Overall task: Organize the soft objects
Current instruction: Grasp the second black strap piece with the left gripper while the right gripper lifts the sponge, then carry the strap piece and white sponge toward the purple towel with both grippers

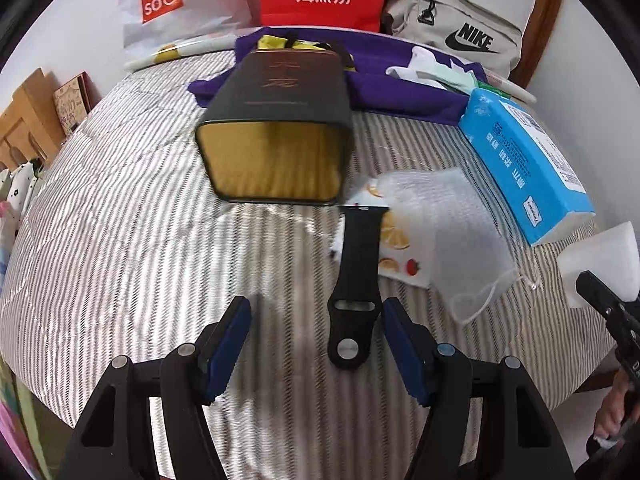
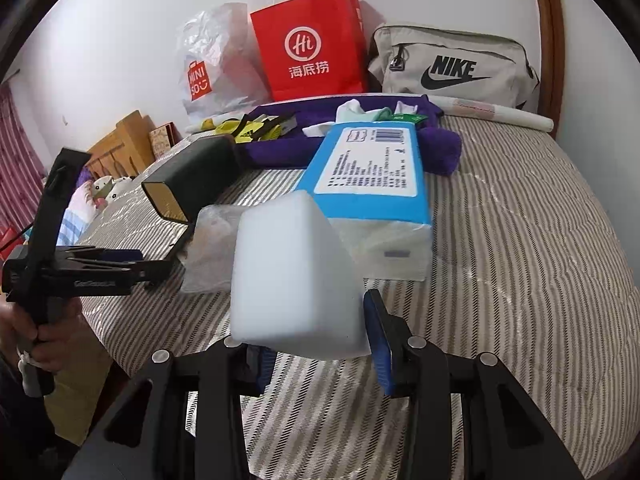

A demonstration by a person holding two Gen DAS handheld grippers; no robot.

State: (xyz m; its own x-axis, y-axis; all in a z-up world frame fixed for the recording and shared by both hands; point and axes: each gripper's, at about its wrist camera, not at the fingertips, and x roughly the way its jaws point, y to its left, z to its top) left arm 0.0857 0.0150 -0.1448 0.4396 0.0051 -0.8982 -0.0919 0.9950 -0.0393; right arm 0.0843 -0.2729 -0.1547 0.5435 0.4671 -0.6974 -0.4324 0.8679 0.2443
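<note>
A black watch strap (image 1: 354, 280) lies flat on the striped bed cover (image 1: 120, 240). My left gripper (image 1: 317, 308) hangs over its buckle end with the jaws open. The strap sits just inside the right finger, and neither pad presses on it. A white foam block (image 2: 292, 272) is held above the bed, with my right gripper (image 2: 314, 332) shut on its near end. In the left wrist view that foam block (image 1: 600, 260) shows at the right edge. In the right wrist view the left gripper (image 2: 160, 268) appears at the left, held by a hand.
A dark box with a gold open end (image 1: 276, 136) lies beyond the strap. A bubble-wrap pouch (image 1: 452, 240), a fruit-print sheet (image 1: 394, 248) and a blue tissue pack (image 1: 524, 164) lie to the right. Purple cloth (image 1: 400, 92), a red paper bag (image 2: 312, 48), a plastic bag (image 2: 212, 64) and a grey Nike bag (image 2: 452, 68) line the far wall.
</note>
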